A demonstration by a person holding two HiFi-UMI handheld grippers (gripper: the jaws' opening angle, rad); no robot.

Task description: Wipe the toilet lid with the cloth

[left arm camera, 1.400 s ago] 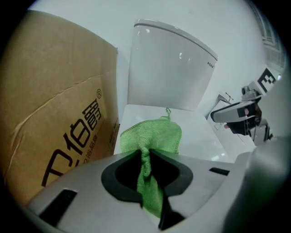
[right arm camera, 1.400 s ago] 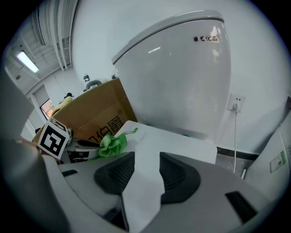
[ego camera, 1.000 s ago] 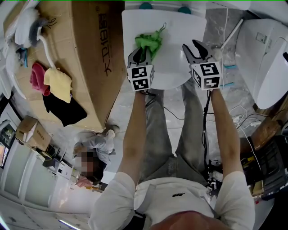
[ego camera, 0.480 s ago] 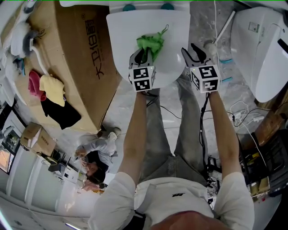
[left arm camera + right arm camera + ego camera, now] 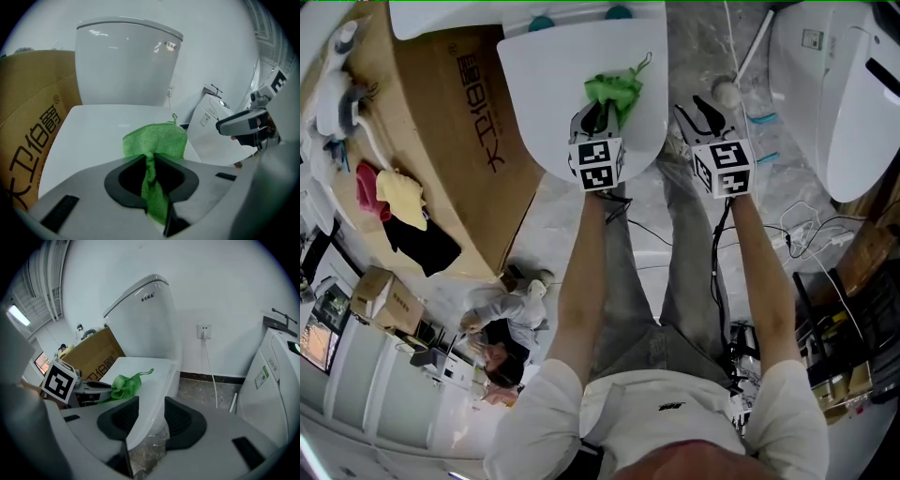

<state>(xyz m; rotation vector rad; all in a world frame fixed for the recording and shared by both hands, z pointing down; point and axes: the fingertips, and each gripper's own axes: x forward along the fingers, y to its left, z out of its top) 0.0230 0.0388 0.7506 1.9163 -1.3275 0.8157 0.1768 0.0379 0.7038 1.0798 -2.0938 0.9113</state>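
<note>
The cloth (image 5: 613, 89) was pinched in the left gripper (image 5: 599, 114) and draped ahead over the toilet lid (image 5: 542, 84), while the right gripper (image 5: 698, 109) was held open, empty, beside it.

Bright green cloth (image 5: 614, 86), loud against the plain glossy white toilet lid (image 5: 544, 84). On the left gripper (image 5: 600, 111): pale grey body, black jaw pads, a cube patterned in black-and-white squares. The right gripper (image 5: 694, 105) wears the same colours.

At ten o'clock in the head view there's a brown cardboard box (image 5: 478, 141) with dark printed characters. Over at nine o'clock, a deep pink rag (image 5: 364, 187), a pale yellow rag (image 5: 401, 199) and a black rag (image 5: 427, 246).

The floor (image 5: 572, 225) is grey, marbled with lighter veins. Grey trousers (image 5: 628, 281), white shirt (image 5: 656, 422). Two teal caps (image 5: 541, 22) at twelve o'clock, and a white unit (image 5: 834, 94) at two o'clock.
</note>
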